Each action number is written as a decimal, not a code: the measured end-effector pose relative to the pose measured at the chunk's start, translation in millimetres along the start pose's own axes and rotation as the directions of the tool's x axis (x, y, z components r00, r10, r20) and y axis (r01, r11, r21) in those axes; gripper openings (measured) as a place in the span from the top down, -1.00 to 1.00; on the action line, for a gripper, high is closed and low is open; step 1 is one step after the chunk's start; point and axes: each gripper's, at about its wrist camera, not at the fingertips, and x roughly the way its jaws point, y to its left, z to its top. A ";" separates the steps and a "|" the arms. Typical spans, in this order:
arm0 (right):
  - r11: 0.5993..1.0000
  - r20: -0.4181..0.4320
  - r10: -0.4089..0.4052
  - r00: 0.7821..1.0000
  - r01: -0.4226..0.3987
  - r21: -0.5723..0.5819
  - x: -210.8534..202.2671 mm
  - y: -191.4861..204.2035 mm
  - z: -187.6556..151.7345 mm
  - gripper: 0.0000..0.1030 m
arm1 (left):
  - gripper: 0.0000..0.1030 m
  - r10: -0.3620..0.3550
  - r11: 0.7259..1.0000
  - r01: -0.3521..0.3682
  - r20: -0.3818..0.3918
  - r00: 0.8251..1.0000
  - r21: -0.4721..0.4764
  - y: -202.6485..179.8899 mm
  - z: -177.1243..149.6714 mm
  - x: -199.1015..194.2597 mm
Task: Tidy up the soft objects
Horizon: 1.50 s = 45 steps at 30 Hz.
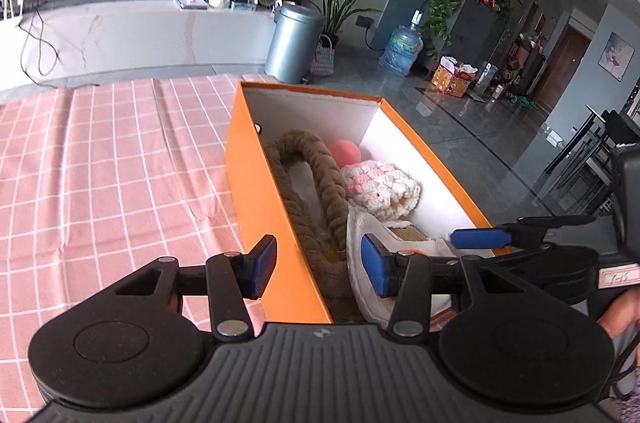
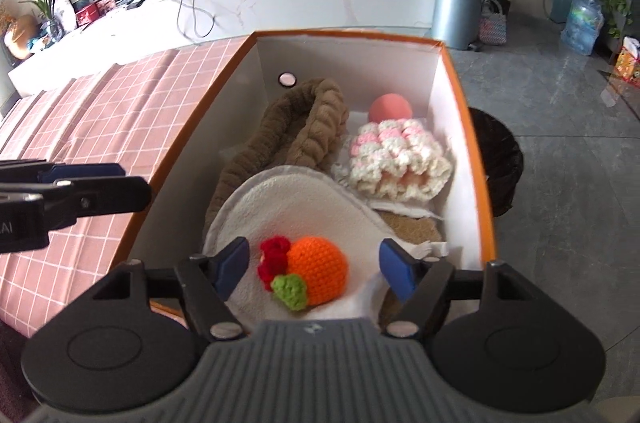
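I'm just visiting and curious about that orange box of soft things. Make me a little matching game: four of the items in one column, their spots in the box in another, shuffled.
Things:
1. crocheted orange fruit
2. brown plush band
3. peach ball
4. pink-and-cream crochet piece

Places in the orange box:
A. far right corner
B. along the left side
C. on the white fleece pad, between the right gripper fingers
D. right side, just in front of the ball

Pairs: 1-C, 2-B, 3-A, 4-D
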 end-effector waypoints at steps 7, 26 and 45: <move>0.995 0.171 -0.092 0.981 0.096 -0.015 -52.0 10.9 2.5 -0.64 | -0.07 0.047 0.998 -0.053 0.174 0.984 0.035 -6.2 0.2 -34.6; 0.969 0.569 -0.228 0.790 0.243 0.050 -118.8 111.3 -77.8 -0.95 | -0.87 0.287 0.912 -0.388 0.470 0.835 0.133 -27.6 -62.7 -137.0; 0.956 0.379 -0.283 0.881 0.225 0.191 -68.7 92.0 -110.0 -0.95 | -0.87 0.420 0.904 -0.428 0.180 0.890 0.010 -5.5 -100.8 -78.4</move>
